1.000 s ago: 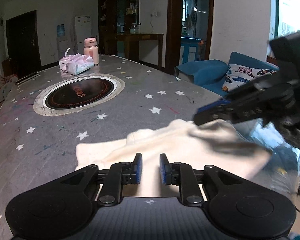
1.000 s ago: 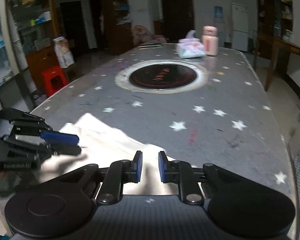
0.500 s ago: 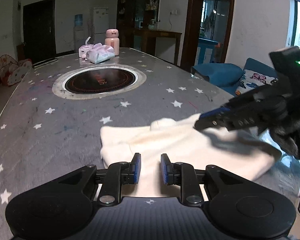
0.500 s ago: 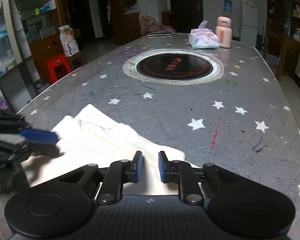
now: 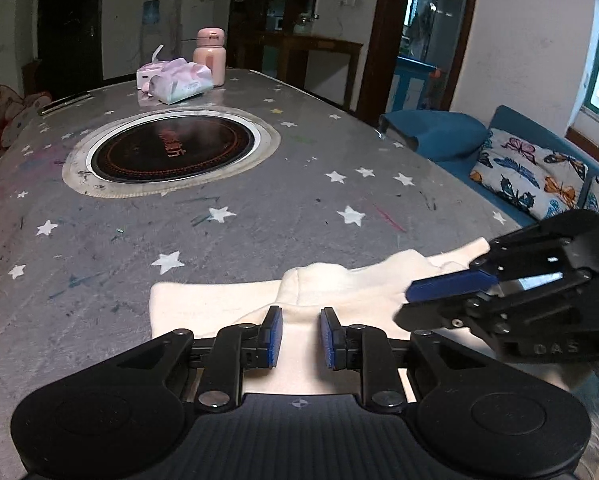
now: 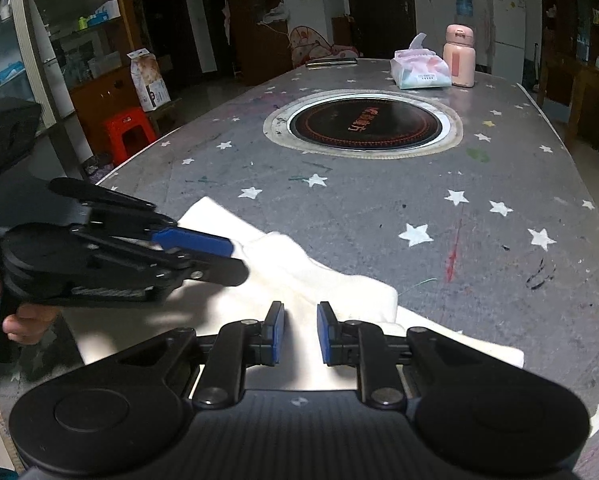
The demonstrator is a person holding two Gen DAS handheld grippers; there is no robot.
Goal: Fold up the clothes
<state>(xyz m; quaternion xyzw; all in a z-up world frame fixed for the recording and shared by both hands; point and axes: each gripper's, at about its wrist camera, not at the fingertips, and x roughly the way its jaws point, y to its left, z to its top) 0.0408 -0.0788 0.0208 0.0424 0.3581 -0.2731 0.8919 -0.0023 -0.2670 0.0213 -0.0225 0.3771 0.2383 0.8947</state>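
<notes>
Left wrist view: long grey star-patterned table (image 5: 283, 208) with round black inset hotplate (image 5: 173, 152). Cream-white folded fabric garment (image 5: 227, 304) lies flat at the near table edge, under both tools. Left gripper (image 5: 299, 336) hovers over it, blue pads slightly apart, nothing pinched. Right gripper (image 6: 300, 333) likewise, narrow gap, cloth below, not gripped. Far end: pink tissue pack (image 5: 177, 82) beside small pink plastic bottle (image 5: 210, 56).

Each wrist camera sits just behind its own claw, looking down and forward along the bench (image 5: 259, 220) from close range. Both views share the cream garment (image 5: 227, 300) and the round induction cooker (image 6: 363, 124).
</notes>
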